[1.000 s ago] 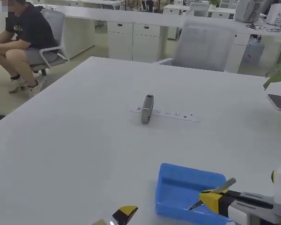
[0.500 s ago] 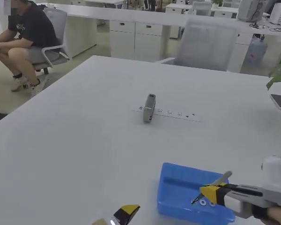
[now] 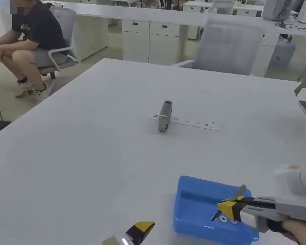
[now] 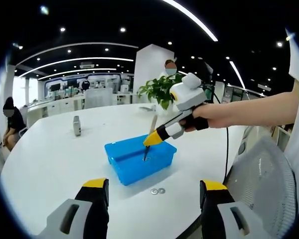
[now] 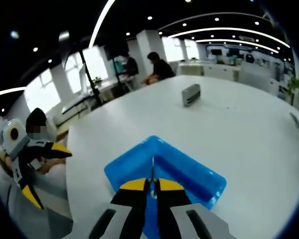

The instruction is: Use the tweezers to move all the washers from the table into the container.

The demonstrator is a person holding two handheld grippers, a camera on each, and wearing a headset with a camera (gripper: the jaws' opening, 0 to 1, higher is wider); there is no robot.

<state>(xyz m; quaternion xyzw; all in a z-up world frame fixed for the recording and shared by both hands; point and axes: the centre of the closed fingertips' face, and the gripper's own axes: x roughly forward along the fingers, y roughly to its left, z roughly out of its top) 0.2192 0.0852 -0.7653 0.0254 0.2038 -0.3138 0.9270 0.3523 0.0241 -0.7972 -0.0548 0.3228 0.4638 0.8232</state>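
My right gripper is shut on thin metal tweezers, whose tip points down into the blue container. In the head view the right gripper hovers over the container, and small washers lie inside by the tweezer tip. Two washers lie on the white table just in front of the container, between the jaws of my open left gripper. One yellow tip of the left gripper shows at the head view's bottom edge.
A small grey device lies mid-table beside a flush socket strip. An office chair stands at the far edge; a person sits at the far left. A potted plant stands toward the table's right end.
The head camera has tilted, so the whole picture has slid. The right gripper has drawn back toward the right with the tweezer tip still in the container, and washers now show beside the tip.
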